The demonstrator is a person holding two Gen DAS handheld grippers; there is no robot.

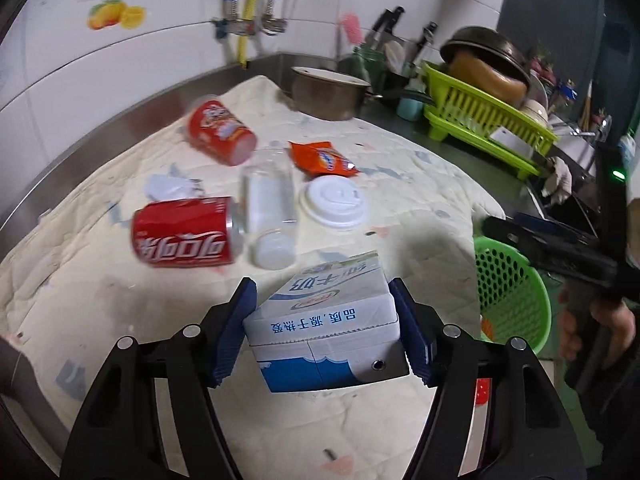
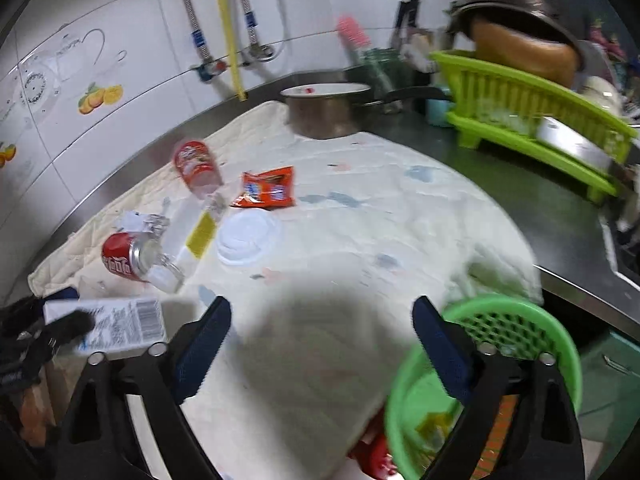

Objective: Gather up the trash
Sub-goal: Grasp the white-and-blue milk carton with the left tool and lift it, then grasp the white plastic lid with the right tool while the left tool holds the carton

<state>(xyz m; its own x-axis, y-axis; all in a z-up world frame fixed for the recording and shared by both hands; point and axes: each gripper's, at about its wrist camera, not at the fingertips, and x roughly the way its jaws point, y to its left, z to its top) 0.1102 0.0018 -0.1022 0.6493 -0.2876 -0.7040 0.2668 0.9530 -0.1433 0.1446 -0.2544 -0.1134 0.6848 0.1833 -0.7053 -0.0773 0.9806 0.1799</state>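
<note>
- Blue-padded left gripper [image 1: 322,334] pinches milk carton [image 1: 324,320], lifted above cream cloth [image 1: 400,200].
- Right gripper [image 2: 320,344] spread, nothing between pads, beside green basket [image 2: 516,332].
- Red can [image 1: 186,232] lies on cloth.

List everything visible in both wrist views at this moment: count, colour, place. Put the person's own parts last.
milk carton: 1, white and blue, between the left claw's pads
cola can: 1, red, lying on the cloth
snack cup: 1, red, lying further back
plastic bottle: 1, clear, lying beside the can
cup lid: 1, white, on the cloth
snack packet: 1, orange, behind the lid
crumpled paper: 1, white, behind the can
basket: 1, green, off the cloth's edge
cloth: 1, cream, over the counter
pot: 1, metal, at the back
dish rack: 1, lime green, back right
left claw: shut on the carton
right claw: open, empty
hand: 1, on the right claw's handle
</note>
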